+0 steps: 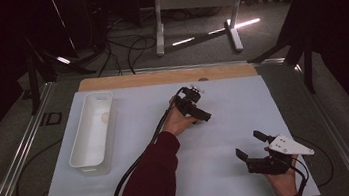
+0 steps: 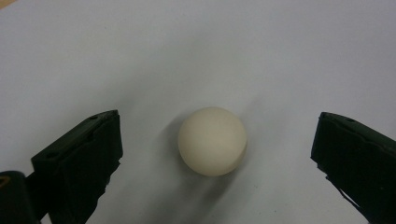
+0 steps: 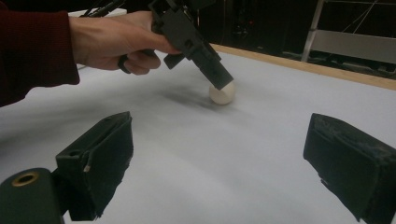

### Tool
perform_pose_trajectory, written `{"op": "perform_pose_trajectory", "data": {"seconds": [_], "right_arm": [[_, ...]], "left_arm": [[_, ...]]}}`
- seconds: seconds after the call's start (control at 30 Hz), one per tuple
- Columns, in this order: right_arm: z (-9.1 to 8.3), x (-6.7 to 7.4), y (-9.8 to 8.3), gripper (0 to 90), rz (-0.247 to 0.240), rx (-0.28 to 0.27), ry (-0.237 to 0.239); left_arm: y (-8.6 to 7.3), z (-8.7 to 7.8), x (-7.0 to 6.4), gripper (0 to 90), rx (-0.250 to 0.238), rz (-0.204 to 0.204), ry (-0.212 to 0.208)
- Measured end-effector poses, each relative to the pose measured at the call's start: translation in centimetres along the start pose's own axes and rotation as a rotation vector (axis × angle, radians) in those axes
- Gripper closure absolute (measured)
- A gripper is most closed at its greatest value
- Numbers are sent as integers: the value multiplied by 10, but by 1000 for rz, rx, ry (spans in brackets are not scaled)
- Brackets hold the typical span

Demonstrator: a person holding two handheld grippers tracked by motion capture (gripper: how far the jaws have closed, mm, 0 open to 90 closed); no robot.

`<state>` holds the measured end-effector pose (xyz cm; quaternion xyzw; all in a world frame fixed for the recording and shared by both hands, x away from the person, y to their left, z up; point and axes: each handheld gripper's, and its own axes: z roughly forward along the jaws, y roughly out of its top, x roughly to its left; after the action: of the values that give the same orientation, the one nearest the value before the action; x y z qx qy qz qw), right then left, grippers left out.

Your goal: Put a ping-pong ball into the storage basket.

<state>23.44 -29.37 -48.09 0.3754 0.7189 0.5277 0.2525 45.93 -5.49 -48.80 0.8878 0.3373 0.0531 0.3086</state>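
A: Where is the small cream-white ball (image 2: 212,141), smooth and matt like a table-tennis ball, found?

B: It is seen resting on the pale grey-white table sheet (image 1: 223,102), toward the far middle, well apart from the long white plastic bin (image 1: 92,133) at the left. It is framed between the black jaws of the left gripper (image 2: 212,154), which are spread wide, with a clear gap on each side. Nothing is gripped yet.

A: Why is that gripper held so?

B: It is tilted downward from above, as the right gripper view shows (image 3: 219,79), so that the ball can be straddled before closing. A round, light object is judged likely to roll if touched by one jaw first, hence the centred approach.

A: And the right gripper (image 1: 252,151)?

B: It is kept low at the near right of the sheet, jaws wide apart and empty, apparently parked out of the way.

A: And the bin?

B: A pale round shape is made out inside it; it is presumably the destination, though that is only a judgement.
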Motion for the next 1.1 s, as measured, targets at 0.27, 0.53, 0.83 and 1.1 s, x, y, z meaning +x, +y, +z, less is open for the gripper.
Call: {"op": "perform_pose_trajectory", "data": {"seconds": [0.27,0.53,0.83,1.1], "right_arm": [[0,0,0,81,-2,-1,-1],[-2,0,0,81,-1,-2,-6],[-1,0,0,81,-1,-2,-6],[-2,0,0,81,-2,0,-6]], "left_arm": [[0,3,-2,72,-2,-6,23],[-1,7,-2,166,18,-12,42],[-2,10,0,254,30,-17,28],[-5,16,1,337,50,-20,28]]}}
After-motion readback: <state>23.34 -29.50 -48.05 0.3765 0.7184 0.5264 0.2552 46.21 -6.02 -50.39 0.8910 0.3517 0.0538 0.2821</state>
